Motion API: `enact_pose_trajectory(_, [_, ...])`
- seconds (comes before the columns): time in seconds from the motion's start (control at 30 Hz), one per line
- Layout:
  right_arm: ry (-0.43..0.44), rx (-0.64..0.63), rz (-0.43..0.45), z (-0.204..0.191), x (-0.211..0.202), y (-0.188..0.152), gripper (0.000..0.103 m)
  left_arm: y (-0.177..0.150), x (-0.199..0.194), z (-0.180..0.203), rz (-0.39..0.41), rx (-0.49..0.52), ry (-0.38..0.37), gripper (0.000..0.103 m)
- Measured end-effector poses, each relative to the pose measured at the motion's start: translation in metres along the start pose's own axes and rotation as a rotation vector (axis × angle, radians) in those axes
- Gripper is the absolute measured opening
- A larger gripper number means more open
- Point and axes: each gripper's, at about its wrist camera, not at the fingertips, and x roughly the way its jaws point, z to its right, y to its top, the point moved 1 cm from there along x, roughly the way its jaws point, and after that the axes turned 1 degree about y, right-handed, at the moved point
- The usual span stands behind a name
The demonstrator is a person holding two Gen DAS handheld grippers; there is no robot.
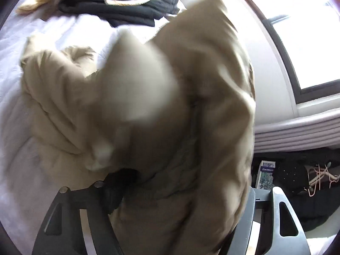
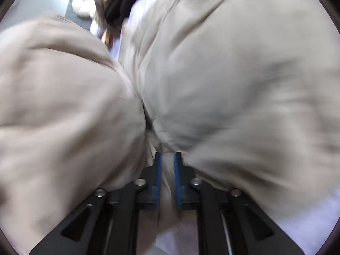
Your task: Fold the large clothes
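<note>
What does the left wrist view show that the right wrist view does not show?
Only the left wrist view shows the window, the padded headboard, the book and the hangers beside the bed.

Only the right wrist view shows the blue pads of the right hand-held gripper with a fold of the coat between them, and a white fluffy thing on the floor.

Both show the beige coat, the white sheet and the black garment behind it.

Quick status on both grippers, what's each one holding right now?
Left gripper: jaws wide, beige jacket draped between them; grip cannot be told.
Right gripper: closed on a fold of the beige jacket.
</note>
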Motion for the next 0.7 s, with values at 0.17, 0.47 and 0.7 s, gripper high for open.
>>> enact_pose_trajectory(0.17, [-0.109,-0.003,0.133,0.021,-0.073,-0.016,0.054,0.016,0.065,0.019,-0.053,-0.008,-0.045,0.083])
enact_pose_trajectory(0.47, [-0.129,-0.191,0.240,0.004,-0.143,-0.081,0.087,0.034,0.120,0.050,-0.061,0.037,-0.013,0.091])
enact_pose_trajectory(0.7, [-0.308,-0.268,0.310,-0.025,-0.108,-0.054,0.040,0.063,0.100,0.064,-0.018,0.101,-0.004,0.091])
